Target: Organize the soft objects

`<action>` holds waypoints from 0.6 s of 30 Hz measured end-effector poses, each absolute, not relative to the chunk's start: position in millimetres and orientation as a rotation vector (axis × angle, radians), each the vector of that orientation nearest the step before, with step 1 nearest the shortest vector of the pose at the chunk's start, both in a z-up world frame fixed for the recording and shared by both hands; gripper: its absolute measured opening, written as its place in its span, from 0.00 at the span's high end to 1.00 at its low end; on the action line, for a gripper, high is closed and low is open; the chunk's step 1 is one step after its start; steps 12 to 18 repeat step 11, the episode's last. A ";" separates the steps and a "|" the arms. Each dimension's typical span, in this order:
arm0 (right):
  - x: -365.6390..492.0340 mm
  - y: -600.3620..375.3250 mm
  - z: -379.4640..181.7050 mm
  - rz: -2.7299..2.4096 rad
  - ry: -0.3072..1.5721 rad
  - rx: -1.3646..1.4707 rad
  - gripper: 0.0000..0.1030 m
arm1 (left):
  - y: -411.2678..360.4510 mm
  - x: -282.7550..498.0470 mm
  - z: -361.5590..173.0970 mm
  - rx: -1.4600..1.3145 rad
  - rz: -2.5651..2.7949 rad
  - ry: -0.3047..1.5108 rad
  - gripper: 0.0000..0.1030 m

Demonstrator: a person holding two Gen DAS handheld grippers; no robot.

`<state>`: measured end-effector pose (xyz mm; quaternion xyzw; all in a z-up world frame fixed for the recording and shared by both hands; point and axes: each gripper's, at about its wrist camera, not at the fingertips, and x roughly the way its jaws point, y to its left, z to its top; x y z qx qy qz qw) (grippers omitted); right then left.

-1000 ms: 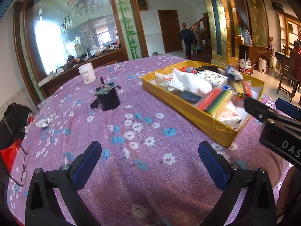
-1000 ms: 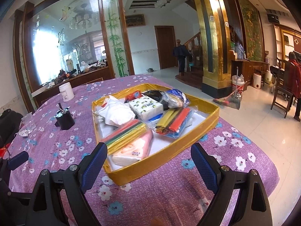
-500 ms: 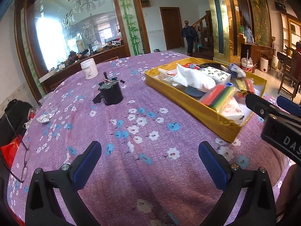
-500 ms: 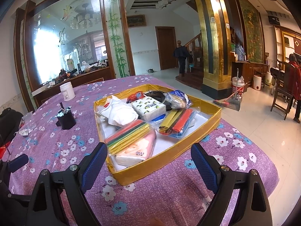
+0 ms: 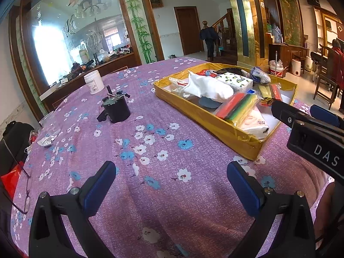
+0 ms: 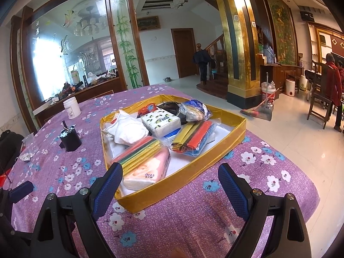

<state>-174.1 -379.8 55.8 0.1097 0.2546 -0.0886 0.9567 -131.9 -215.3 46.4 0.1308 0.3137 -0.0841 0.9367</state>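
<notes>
Both grippers are hovering with jaws apart, empty: left gripper [image 5: 169, 185], right gripper [image 6: 171, 186]. Soft packs are sitting in the gold tray [image 6: 185, 176] mid-surface. Nearest pink tissue pack [image 6: 148, 169] is looking light, squashy, slippery-wrapped; pinching its near edge seems best.

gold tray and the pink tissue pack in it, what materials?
Gold tray: likely cardboard wrapped in shiny gold foil or tape; creases and glare show along its walls. Pink tissue pack: thin glossy plastic film over soft white paper, judging by its sheen and sagging edges.
</notes>
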 end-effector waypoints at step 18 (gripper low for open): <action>-175.5 -382.3 56.6 -0.184 0.508 0.234 0.10 | -212.5 -137.5 50.8 0.223 -0.239 0.639 0.00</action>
